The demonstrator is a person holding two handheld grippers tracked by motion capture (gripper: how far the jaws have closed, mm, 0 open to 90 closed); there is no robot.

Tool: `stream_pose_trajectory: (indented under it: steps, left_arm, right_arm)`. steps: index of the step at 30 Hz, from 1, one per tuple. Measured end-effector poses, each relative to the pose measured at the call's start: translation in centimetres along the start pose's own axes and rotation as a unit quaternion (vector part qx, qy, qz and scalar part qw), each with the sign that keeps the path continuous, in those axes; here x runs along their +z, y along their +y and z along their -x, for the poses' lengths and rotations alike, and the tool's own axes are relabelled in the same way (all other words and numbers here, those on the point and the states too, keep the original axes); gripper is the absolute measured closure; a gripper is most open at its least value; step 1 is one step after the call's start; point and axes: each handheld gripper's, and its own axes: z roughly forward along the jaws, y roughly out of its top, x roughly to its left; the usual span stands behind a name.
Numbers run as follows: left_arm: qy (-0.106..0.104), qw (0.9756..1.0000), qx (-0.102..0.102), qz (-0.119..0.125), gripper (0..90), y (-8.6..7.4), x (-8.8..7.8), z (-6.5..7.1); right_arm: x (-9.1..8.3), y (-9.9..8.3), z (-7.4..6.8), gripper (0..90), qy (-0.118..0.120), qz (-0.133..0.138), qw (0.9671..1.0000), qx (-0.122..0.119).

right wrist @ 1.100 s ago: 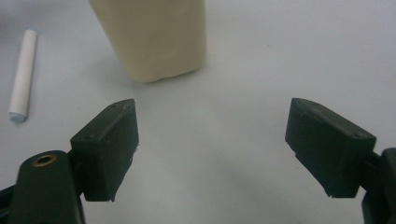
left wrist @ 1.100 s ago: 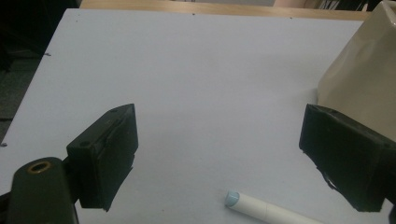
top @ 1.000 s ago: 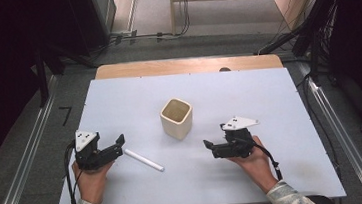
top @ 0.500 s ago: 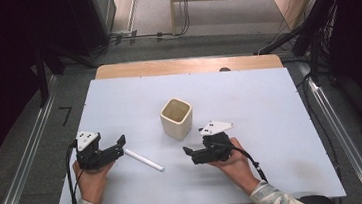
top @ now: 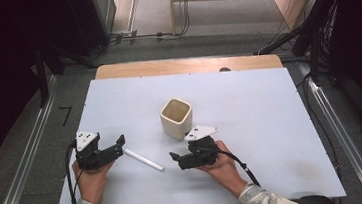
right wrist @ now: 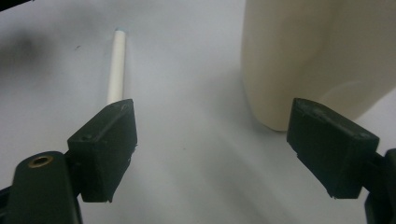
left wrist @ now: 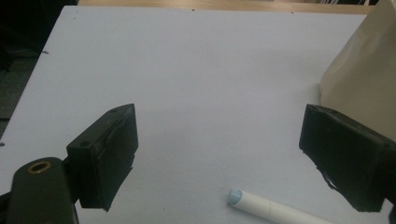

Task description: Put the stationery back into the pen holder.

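A white marker pen (top: 143, 160) lies on the pale blue table (top: 249, 105), slanting between my two grippers. A cream square cup (top: 176, 118) stands upright just behind it. My left gripper (top: 118, 144) is open at the pen's left end; its own view shows the pen's blue-tipped end (left wrist: 266, 206) low between the jaws and the cup (left wrist: 362, 79) at right. My right gripper (top: 175, 159) is open and points left, its tips a short way from the pen's right end. In the right gripper view the pen (right wrist: 116, 65) runs behind the left jaw and the cup (right wrist: 308, 51) rises at upper right.
A wooden strip (top: 188, 66) borders the table's far edge. Metal rails (top: 24, 162) run along both sides on the grey floor. Cables (top: 150, 34) lie on the floor beyond the table. Open table surface stretches to the right and behind the cup.
My right gripper has slid left across the table, from right of the cup to close by the pen's right end. The left gripper and the pen have stayed put.
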Motion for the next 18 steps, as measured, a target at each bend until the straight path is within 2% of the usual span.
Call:
stream_pose_trajectory:
  steps: [18]
  left_arm:
    - [-0.003,1.0,0.0,-0.003,12.4,-0.1,0.2,-0.1]
  right_arm:
    - [3.4,0.7,-3.0,16.9,0.027,-0.016,0.999,-0.03]
